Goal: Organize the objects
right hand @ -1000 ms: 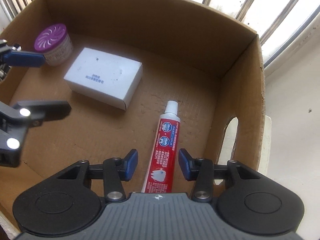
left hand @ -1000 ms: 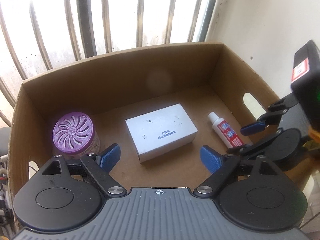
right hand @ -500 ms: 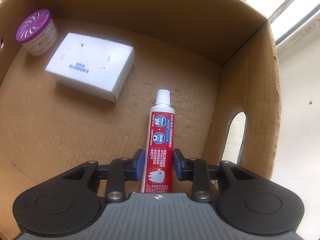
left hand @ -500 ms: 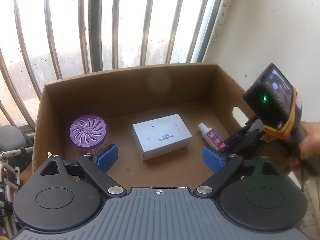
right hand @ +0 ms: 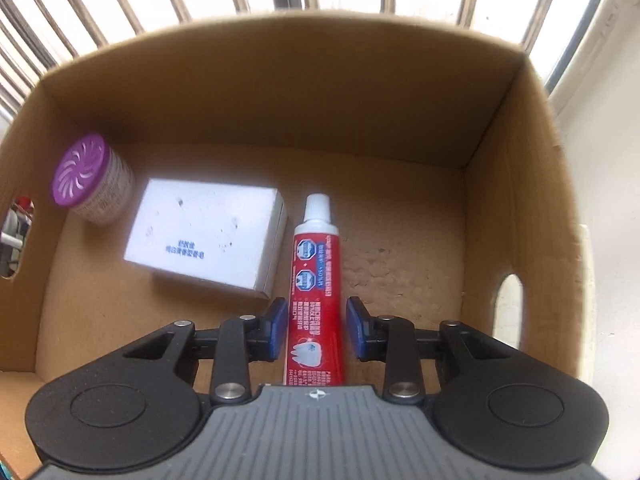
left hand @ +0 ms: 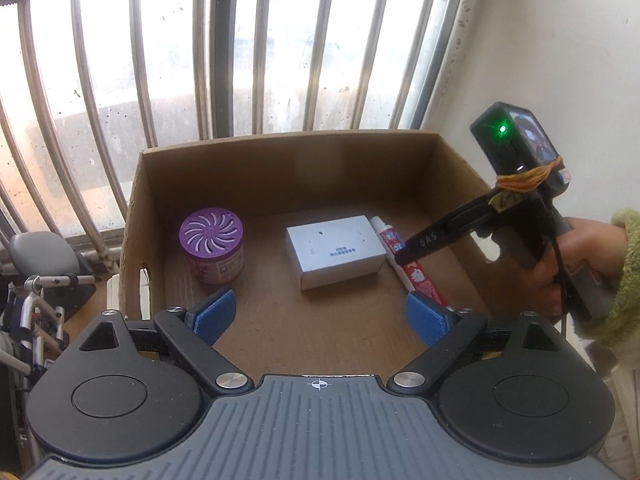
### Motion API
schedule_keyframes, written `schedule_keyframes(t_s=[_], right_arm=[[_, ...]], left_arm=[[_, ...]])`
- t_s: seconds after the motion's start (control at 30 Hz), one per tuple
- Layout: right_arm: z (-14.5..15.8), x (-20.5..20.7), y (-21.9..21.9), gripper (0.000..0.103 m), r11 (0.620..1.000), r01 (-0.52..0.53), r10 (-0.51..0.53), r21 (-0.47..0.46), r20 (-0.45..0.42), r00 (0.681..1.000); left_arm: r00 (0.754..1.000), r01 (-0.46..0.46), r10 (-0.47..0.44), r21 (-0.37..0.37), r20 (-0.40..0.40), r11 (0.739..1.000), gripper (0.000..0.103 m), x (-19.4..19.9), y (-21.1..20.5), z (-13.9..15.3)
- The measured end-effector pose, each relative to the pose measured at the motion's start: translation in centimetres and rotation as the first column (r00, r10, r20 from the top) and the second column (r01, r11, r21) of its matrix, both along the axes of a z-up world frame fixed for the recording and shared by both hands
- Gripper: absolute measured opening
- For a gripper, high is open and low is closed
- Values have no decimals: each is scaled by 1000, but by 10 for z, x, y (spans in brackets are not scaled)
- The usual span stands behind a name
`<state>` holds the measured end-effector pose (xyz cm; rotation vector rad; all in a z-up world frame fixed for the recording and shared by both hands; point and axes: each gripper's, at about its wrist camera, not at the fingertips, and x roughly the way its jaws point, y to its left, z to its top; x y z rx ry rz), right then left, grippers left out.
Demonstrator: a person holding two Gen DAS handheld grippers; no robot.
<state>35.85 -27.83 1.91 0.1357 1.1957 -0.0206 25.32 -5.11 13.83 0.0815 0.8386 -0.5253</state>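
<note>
- Cardboard box (right hand: 520,184): open-topped, with a hand hole in each side wall, standing before a barred window (left hand: 240,60). It holds three things on its floor.
- Left claw (left hand: 320,316): spread wide over the near part of the box, nothing between its blue pads, touching nothing.
- Right claw (right hand: 317,330): pointing steeply down into the box, held by a hand (left hand: 580,256) in a green sleeve. Its jaws have just been opening; the pads stand narrowly apart on either side of the tube's lower end, with a gap on the right.
- White carton (right hand: 204,236): lying flat mid-floor, just left of the tube.
- Purple-lidded jar (right hand: 90,180): upright by the left wall.
- Toothpaste tube (right hand: 316,272): red, flat on the floor, cap toward the back wall.
</note>
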Motion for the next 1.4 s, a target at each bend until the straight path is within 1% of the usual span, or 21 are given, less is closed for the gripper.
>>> schedule_keyframes(t_s=[0.03, 0.07, 0.1, 0.17, 0.23, 0.27, 0.33, 0.4, 0.43, 0.47, 0.5, 0.57, 0.63, 0.7, 0.77, 0.83, 0.93, 1.1, 1.17, 1.3, 1.4], right_arm=[[11, -8, -3, 46, 1000, 4, -4, 8, 37, 999], [22, -15, -6, 54, 1000, 5, -7, 24, 75, 997], [35, -26, -8, 57, 999, -2, -4, 48, 117, 993], [56, -48, -17, 57, 995, -20, 0, 98, 201, 980], [79, -73, -21, 63, 986, -71, 22, 153, 301, 953], [86, -88, -21, 70, 979, -105, 37, 177, 348, 937], [90, -120, -19, 77, 961, -166, 54, 222, 437, 898], [89, -155, -17, 89, 937, -221, 62, 271, 495, 867], [86, -168, -9, 93, 921, -247, 59, 301, 519, 853], [82, -183, -1, 100, 906, -266, 55, 328, 533, 844], [74, -194, 6, 102, 892, -282, 50, 353, 542, 839], [61, -213, 21, 103, 863, -319, 58, 392, 550, 833], [46, -225, 42, 103, 840, -343, 67, 421, 545, 836], [31, -226, 63, 103, 825, -362, 82, 433, 542, 836], [20, -222, 85, 103, 820, -374, 106, 434, 527, 843], [16, -212, 102, 103, 813, -389, 143, 434, 497, 856], [6, -194, 131, 103, 807, -402, 197, 433, 444, 874], [-6, -173, 158, 103, 818, -402, 222, 411, 419, 881], [-9, -161, 168, 103, 814, -408, 237, 414, 405, 883], [-20, -139, 193, 103, 813, -428, 287, 396, 366, 885], [-31, -128, 211, 103, 811, -441, 331, 384, 321, 888]], left_arm=[[1000, 0, 0, -4, 2, 1000, 93, -6, 2, 1], [1000, -4, 4, -7, 5, 1000, 95, -12, 4, 3], [1000, -6, 6, -11, 12, 1000, 96, -20, 7, 5], [999, -11, 11, -18, 37, 1000, 98, -40, 14, 9], [997, -22, 24, -23, 74, 999, 99, -66, 24, 14], [995, -25, 28, -29, 96, 999, 101, -79, 30, 15], [989, -48, 56, -59, 139, 997, 103, -106, 46, 16], [980, -86, 102, -98, 172, 991, 103, -135, 66, 14], [974, -112, 133, -121, 184, 986, 103, -149, 77, 11], [968, -133, 160, -146, 192, 980, 103, -161, 87, 7], [963, -153, 186, -171, 195, 973, 103, -172, 97, 2], [949, -211, 252, -212, 188, 954, 103, -192, 116, -11], [938, -267, 306, -227, 162, 937, 103, -204, 127, -26], [929, -327, 356, -227, 103, 918, 103, -207, 134, -45], [927, -353, 371, -212, 49, 911, 103, -204, 137, -64], [922, -376, 387, -190, 21, 907, 103, -203, 138, -76], [924, -374, 381, -184, 6, 909, 103, -204, 141, -87], [940, -339, 342, -185, -17, 923, 103, -204, 146, -101], [945, -323, 327, -178, -6, 929, 103, -200, 145, -104], [945, -321, 326, -151, 9, 935, 103, -196, 145, -108], [948, -309, 316, -154, 21, 938, 103, -199, 143, -107]])
